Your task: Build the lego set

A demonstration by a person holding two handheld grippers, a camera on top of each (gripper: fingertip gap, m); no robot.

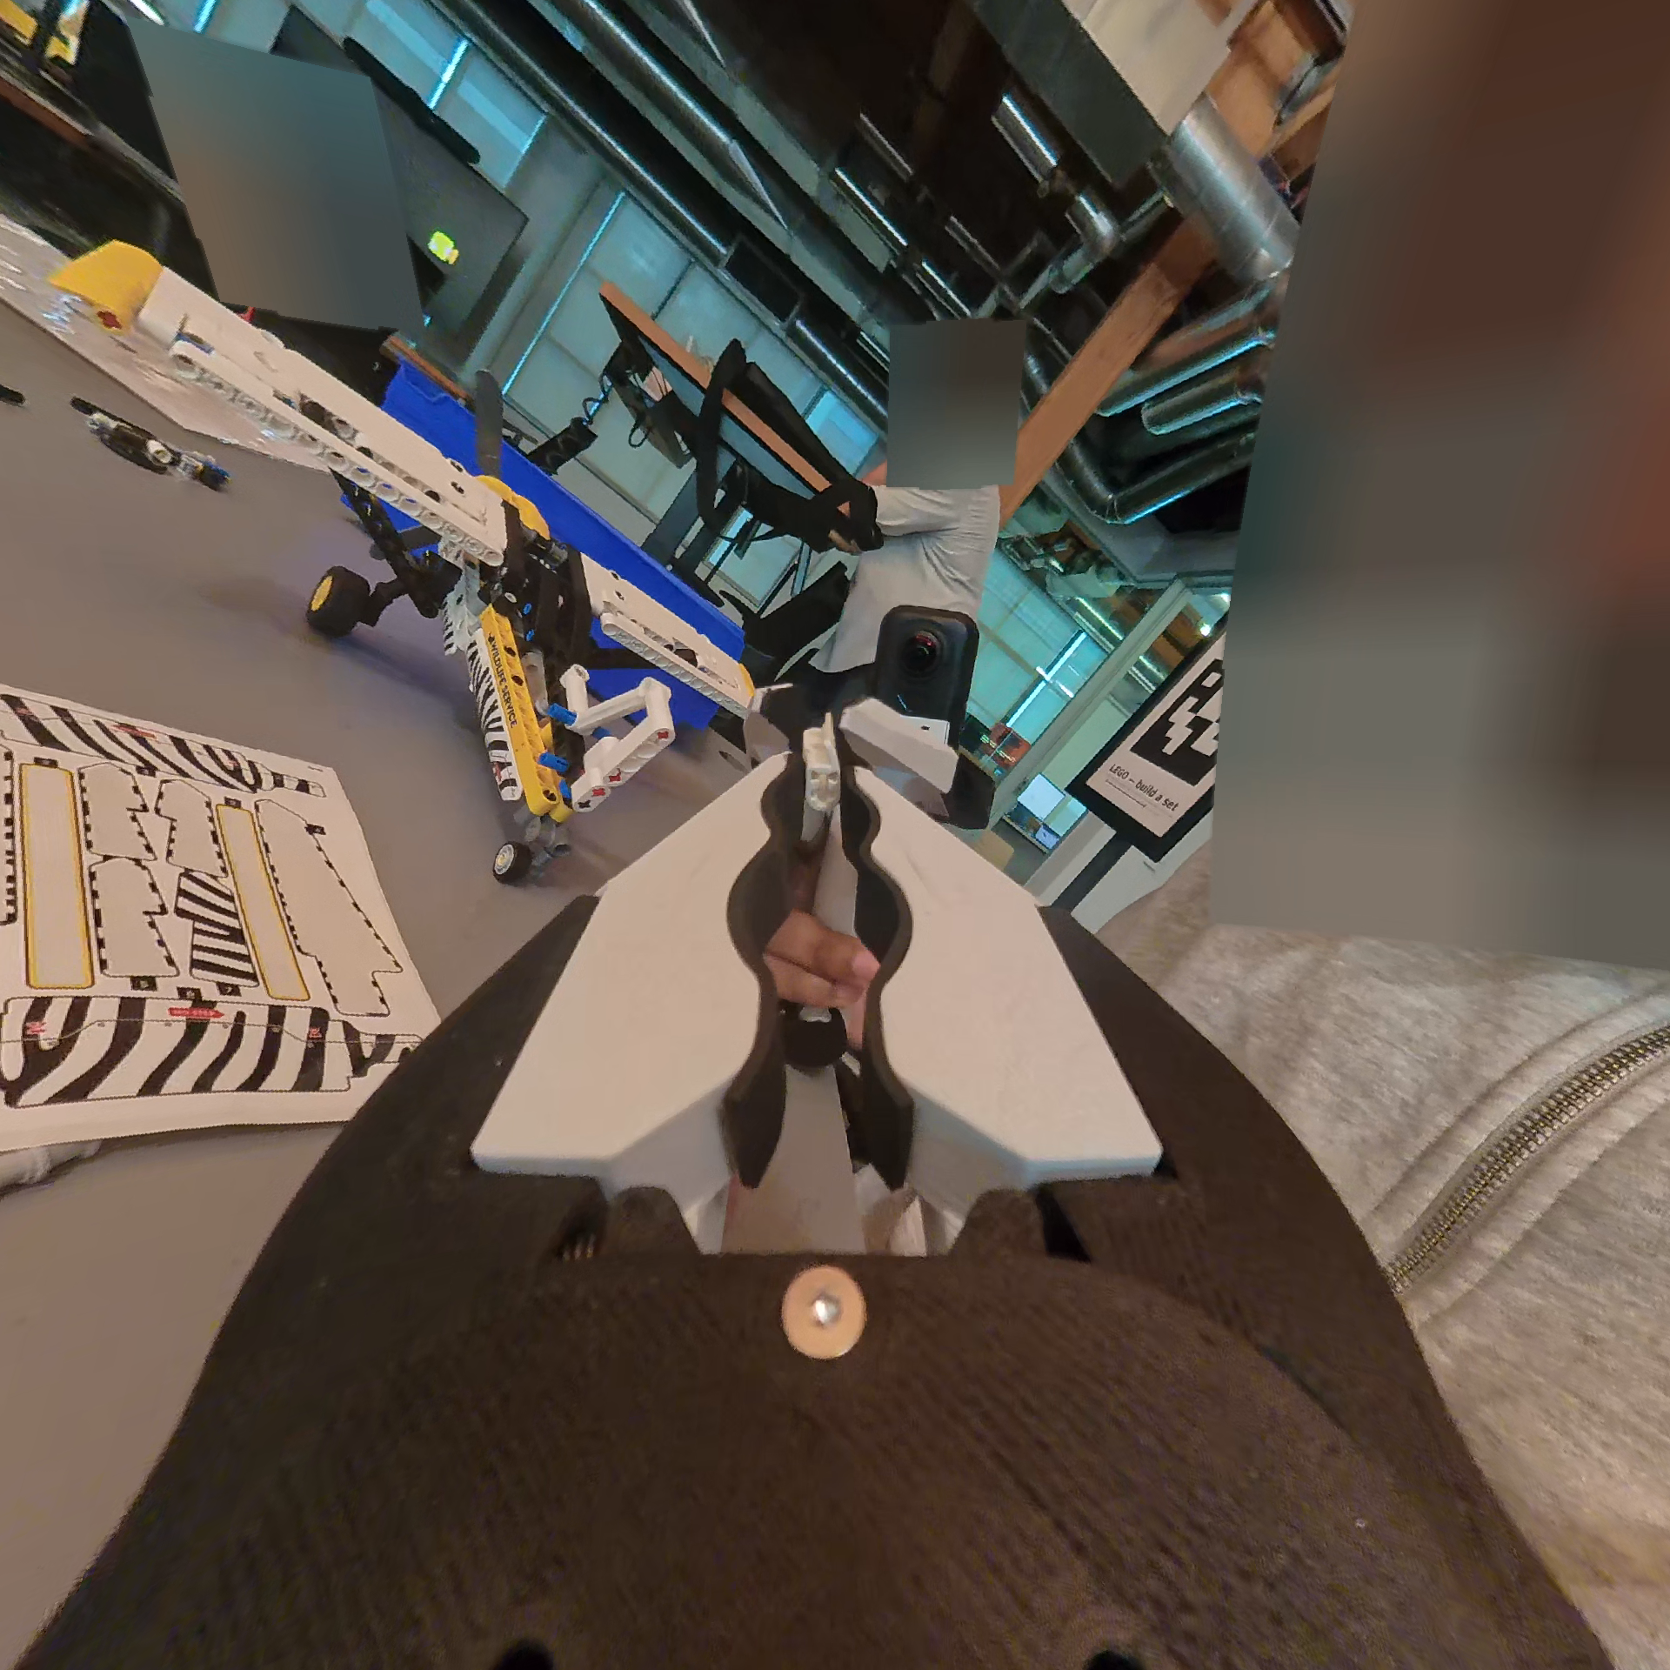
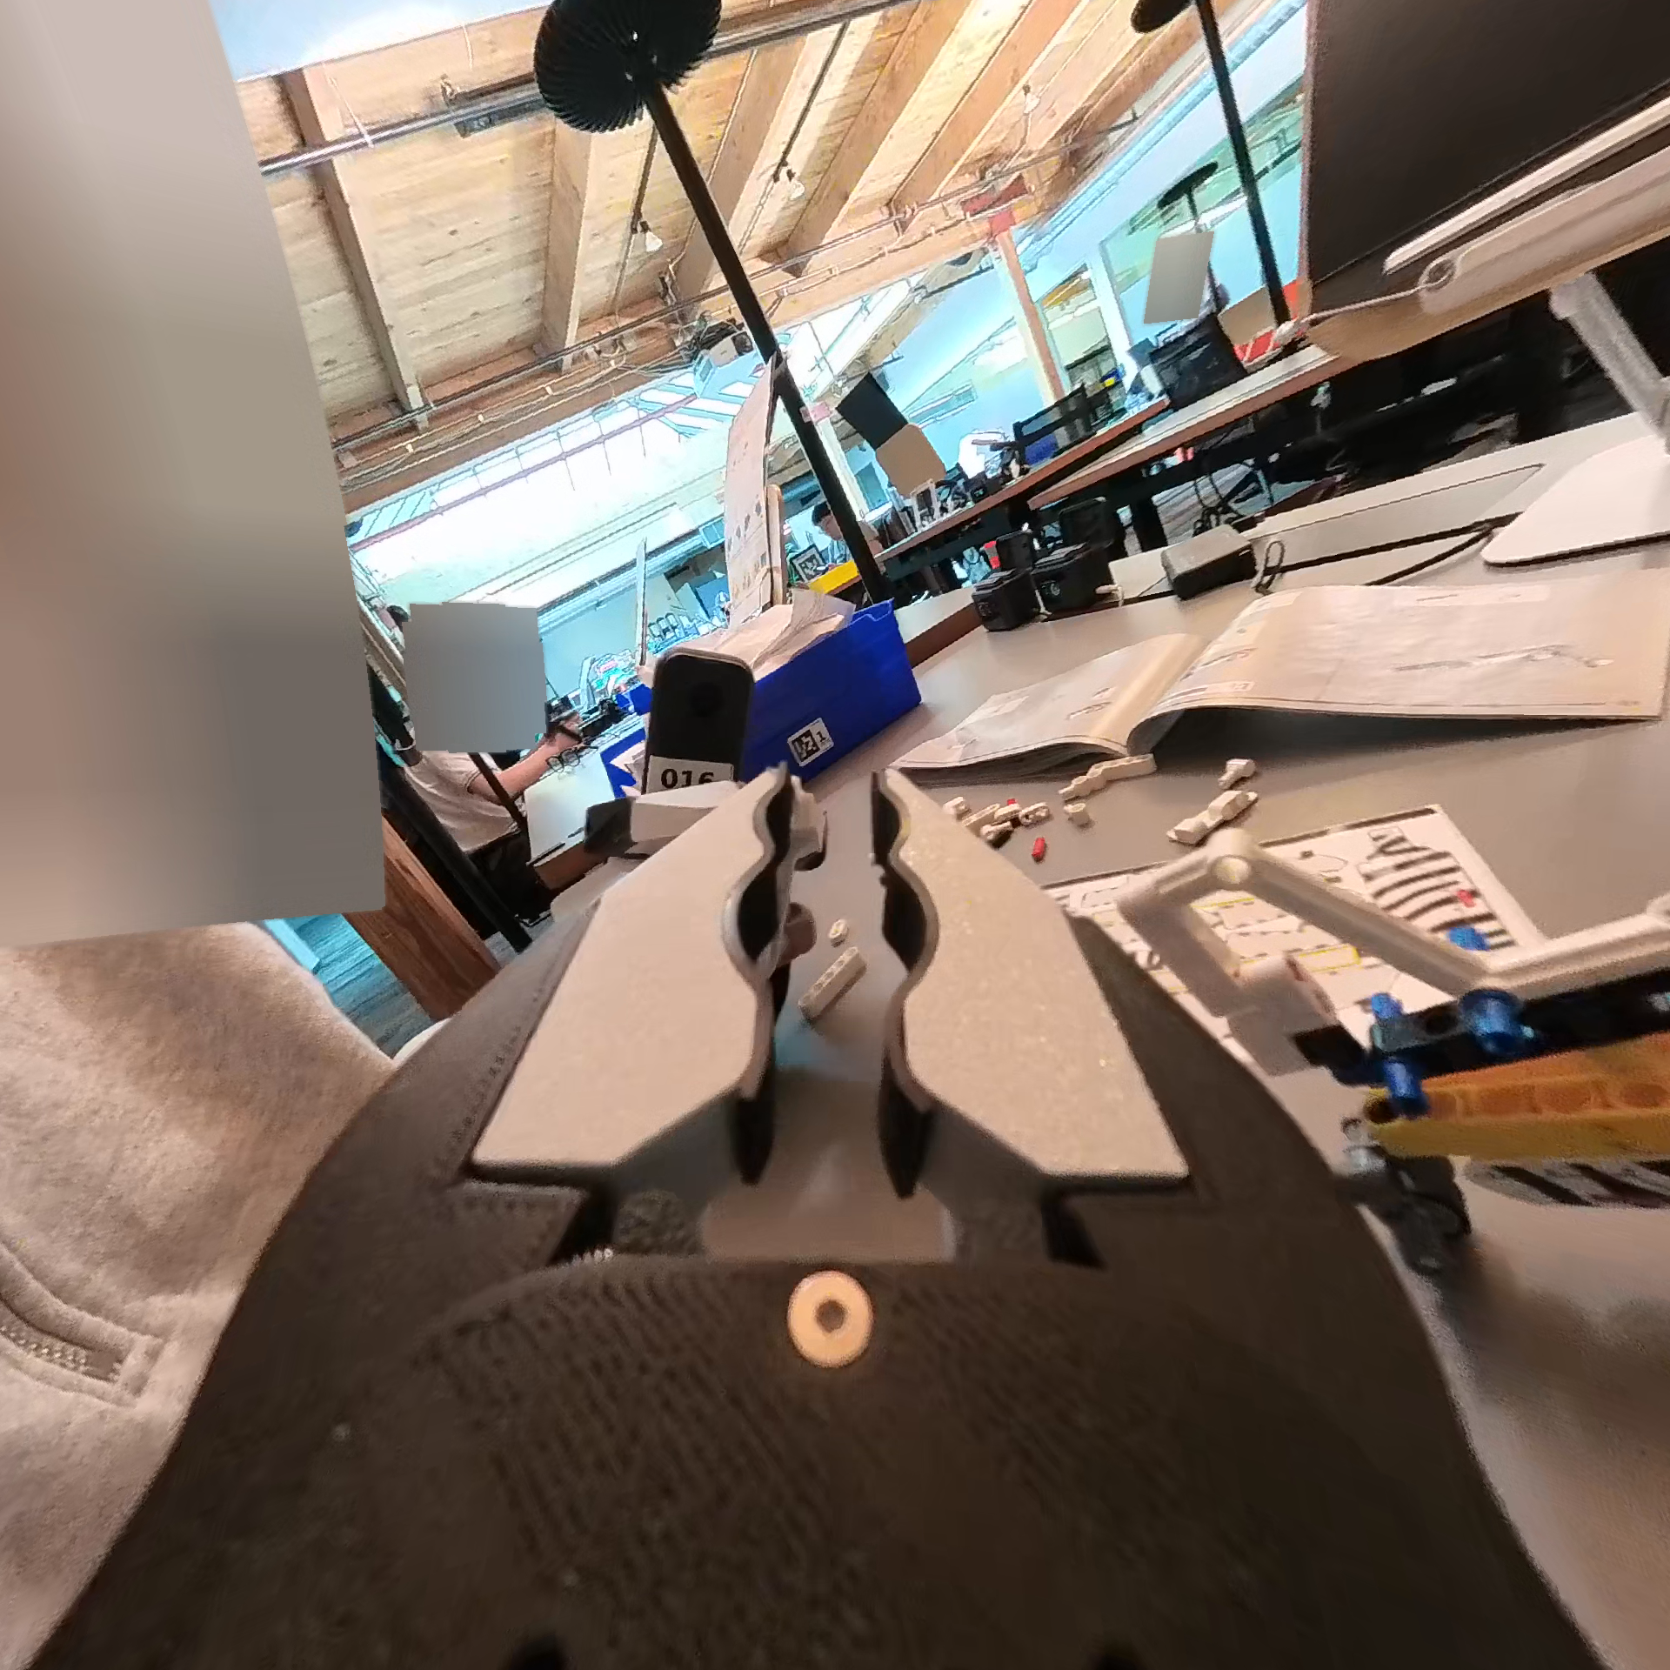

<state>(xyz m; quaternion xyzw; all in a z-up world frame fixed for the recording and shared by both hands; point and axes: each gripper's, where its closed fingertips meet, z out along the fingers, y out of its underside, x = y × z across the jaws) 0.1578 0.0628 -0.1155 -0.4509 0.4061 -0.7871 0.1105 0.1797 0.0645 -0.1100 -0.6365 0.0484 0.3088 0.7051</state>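
Left gripper [image 1: 820,795] — fingers drawn nearly together, clenched on a small white lego piece [image 1: 820,768] that sticks out past the tips. A bare fingertip shows through the gap lower down, between the fingers. Directly beyond the tips sits the right gripper [image 1: 904,732] with its black camera facing back.

Right gripper [image 2: 836,818] — released, a clear gap between the 2 fingers, nothing held. Through that gap, 2 loose white pieces [image 2: 833,971] lie on the grey desk [image 2: 1355,768].

Lego plane model [image 1: 506,578] — partly built, white wing beams, yellow and zebra-striped body, black wheels; stands on the desk left of and beyond the left gripper. In the right wrist view, its white linkage and blue pins crowd the right edge, blurred.

Sticker sheet [image 1: 181,904] — zebra pattern, flat on the desk near the model, several outlines empty.

Open instruction booklet [image 2: 1265,678] farther back, scattered small white and red parts [image 2: 1202,822] in front of it. Blue bin [image 2: 831,696] behind the grippers, papers inside.

Grey zip sweater sleeve [image 1: 1446,1175] at the edge.
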